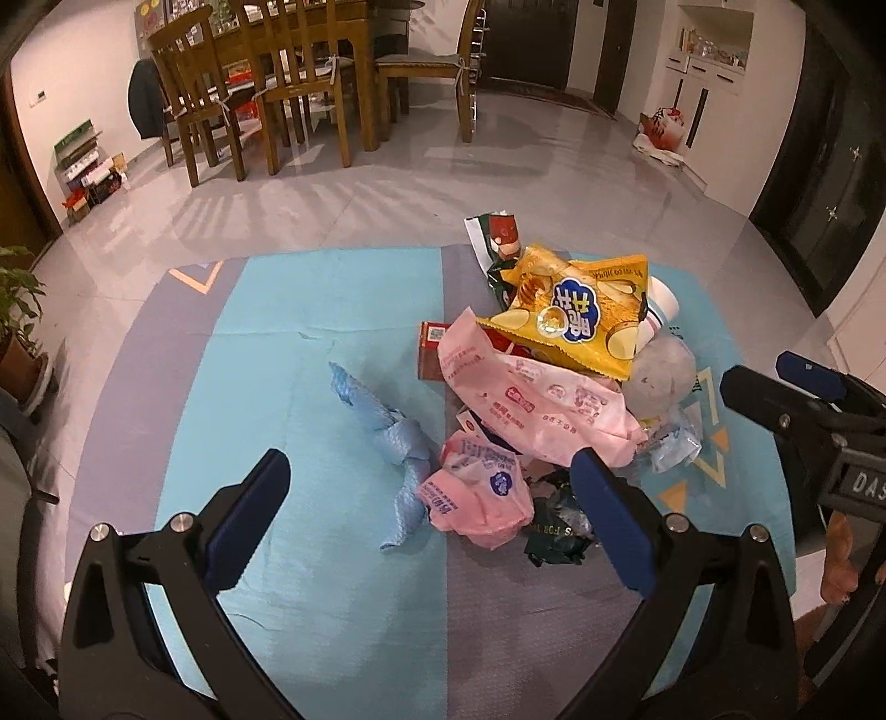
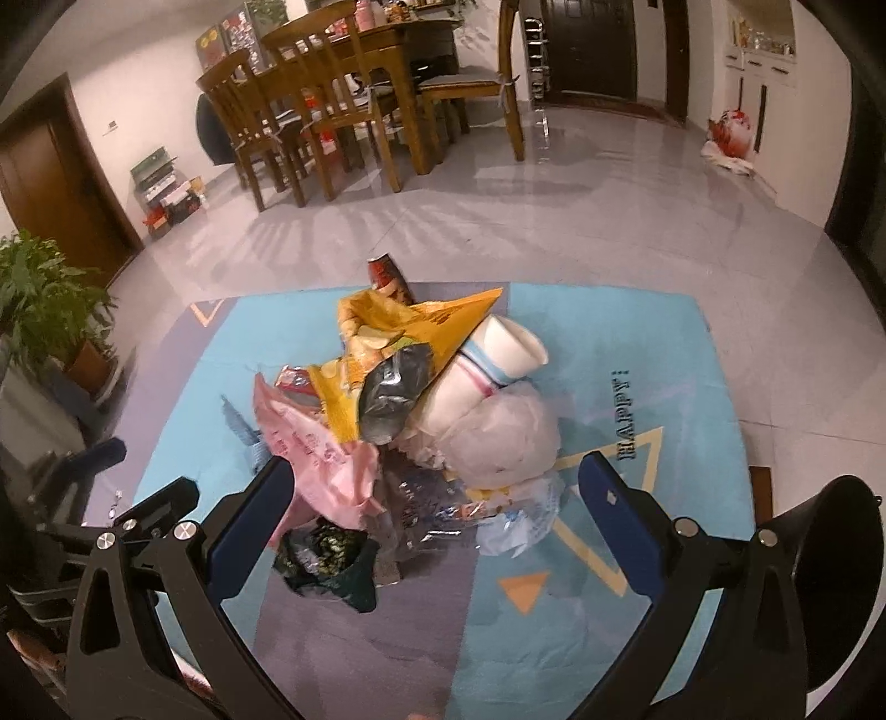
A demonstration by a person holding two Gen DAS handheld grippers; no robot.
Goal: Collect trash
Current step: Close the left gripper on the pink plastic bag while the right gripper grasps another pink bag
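A heap of trash lies on a blue and grey mat (image 1: 332, 554). It holds a yellow chip bag (image 1: 576, 310), pink wrappers (image 1: 531, 399), a white paper cup (image 2: 493, 354), a crumpled white bag (image 2: 504, 432), a dark green wrapper (image 2: 332, 565) and a brown box (image 1: 432, 349). A twisted blue bag (image 1: 398, 443) lies left of the heap. My left gripper (image 1: 432, 498) is open and empty, hovering over the blue bag and a pink wrapper. My right gripper (image 2: 437, 498) is open and empty above the near side of the heap; it also shows in the left wrist view (image 1: 786, 382).
Wooden chairs and a dining table (image 1: 288, 72) stand behind the mat on the tiled floor (image 1: 387, 199). A potted plant (image 2: 50, 310) is at the left. Boxes (image 1: 88, 166) sit by the left wall. Dark doors (image 1: 526, 39) are at the back.
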